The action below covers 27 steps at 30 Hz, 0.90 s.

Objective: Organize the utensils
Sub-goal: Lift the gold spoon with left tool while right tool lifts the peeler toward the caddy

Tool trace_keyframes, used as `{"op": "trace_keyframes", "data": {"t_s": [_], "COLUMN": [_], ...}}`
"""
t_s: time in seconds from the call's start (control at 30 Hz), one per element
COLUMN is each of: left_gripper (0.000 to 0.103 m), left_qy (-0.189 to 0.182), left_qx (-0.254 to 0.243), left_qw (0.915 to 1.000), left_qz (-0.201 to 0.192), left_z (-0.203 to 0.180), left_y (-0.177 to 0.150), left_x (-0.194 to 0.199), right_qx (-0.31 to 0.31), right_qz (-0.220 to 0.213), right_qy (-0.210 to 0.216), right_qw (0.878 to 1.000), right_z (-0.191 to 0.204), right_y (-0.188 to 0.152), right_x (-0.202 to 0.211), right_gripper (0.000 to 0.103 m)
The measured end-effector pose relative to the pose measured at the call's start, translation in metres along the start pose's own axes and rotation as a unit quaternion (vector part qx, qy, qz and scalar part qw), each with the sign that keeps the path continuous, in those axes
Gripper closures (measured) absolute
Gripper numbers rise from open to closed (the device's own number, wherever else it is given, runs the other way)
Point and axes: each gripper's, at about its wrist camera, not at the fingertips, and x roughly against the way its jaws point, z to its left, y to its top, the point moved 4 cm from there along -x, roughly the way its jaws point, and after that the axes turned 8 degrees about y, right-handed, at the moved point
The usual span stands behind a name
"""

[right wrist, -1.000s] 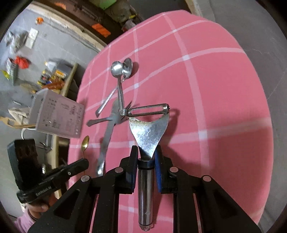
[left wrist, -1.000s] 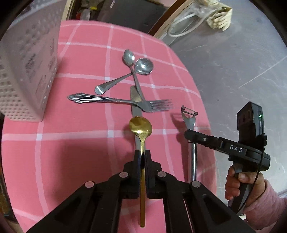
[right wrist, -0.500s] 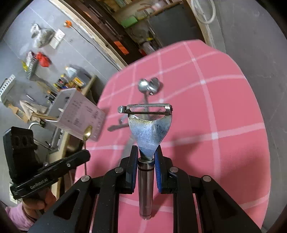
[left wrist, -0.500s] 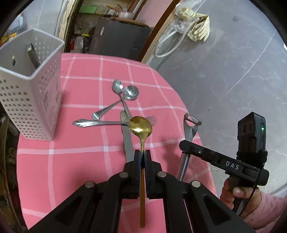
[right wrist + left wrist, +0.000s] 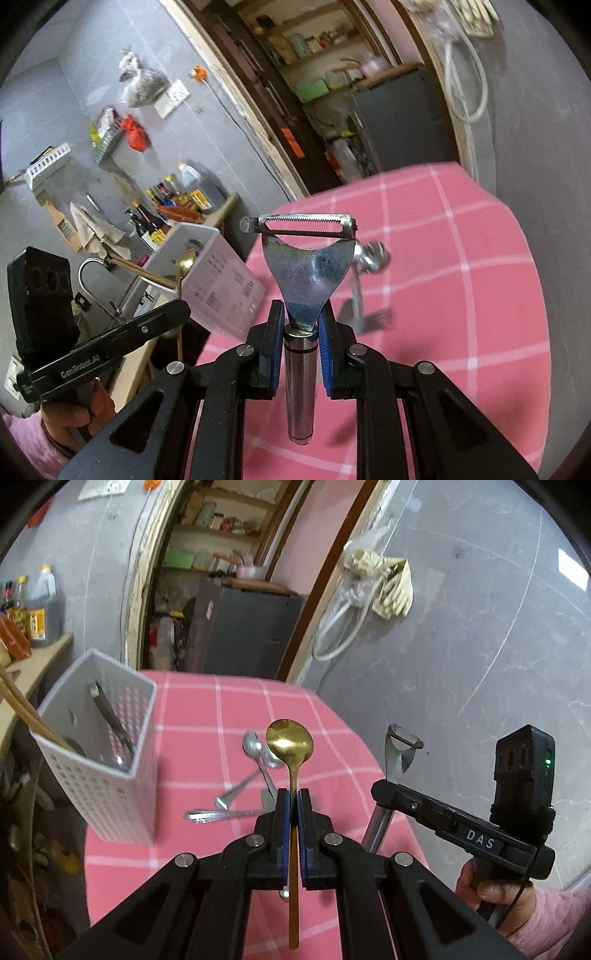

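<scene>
My left gripper [image 5: 294, 801] is shut on a gold spoon [image 5: 290, 740], held above the pink checked table [image 5: 207, 775], bowl pointing forward. My right gripper [image 5: 302, 317] is shut on a steel peeler [image 5: 308, 254], blade end forward, also lifted; the peeler shows in the left wrist view [image 5: 400, 751]. A white perforated utensil holder [image 5: 99, 760] stands at the table's left with a dark utensil and wooden sticks inside; it also shows in the right wrist view [image 5: 218, 284]. Silver spoons [image 5: 255, 746] and a fork [image 5: 221, 814] lie on the cloth.
The table's right edge drops to a grey floor [image 5: 461, 664]. A counter with bottles [image 5: 33, 616] and a faucet [image 5: 88, 269] sits left of the table. A doorway with shelves [image 5: 221, 535] is behind the table.
Both grippers have risen and tilted up with their utensils; the spoon and the peeler are now well above the cloth, and the views show the room beyond.
</scene>
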Motion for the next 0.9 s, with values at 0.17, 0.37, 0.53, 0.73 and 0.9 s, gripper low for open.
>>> {"op": "trace_keyframes", "data": {"t_s": [0.17, 0.37, 0.53, 0.73, 0.9], "left_gripper": [0.099, 0.099, 0.099, 0.099, 0.099], "left_qy": [0.006, 0.017, 0.036, 0.066, 0.061], "left_qx": [0.004, 0.006, 0.014, 0.017, 0.046], "left_qw": [0.9991, 0.9952, 0.9901, 0.9813, 0.9762], "left_qz": [-0.043, -0.096, -0.135, -0.180, -0.203], "left_z": [0.006, 0.015, 0.032, 0.061, 0.092], "left_y": [0.020, 0.053, 0.080, 0.105, 0.119], "left_x": [0.018, 0.037, 0.051, 0.067, 0.067], "right_qx": [0.037, 0.068, 0.092, 0.120, 0.119], "right_qz": [-0.026, -0.063, -0.096, -0.128, -0.132], "right_qy": [0.016, 0.042, 0.069, 0.106, 0.138], "right_qw": [0.999, 0.995, 0.989, 0.979, 0.974], "right_z": [0.030, 0.062, 0.091, 0.129, 0.150], "right_y": [0.026, 0.062, 0.097, 0.131, 0.146], "right_x": [0.005, 0.007, 0.000, -0.017, -0.047], "right_gripper": [0.087, 0.087, 0.087, 0.087, 0.087]}}
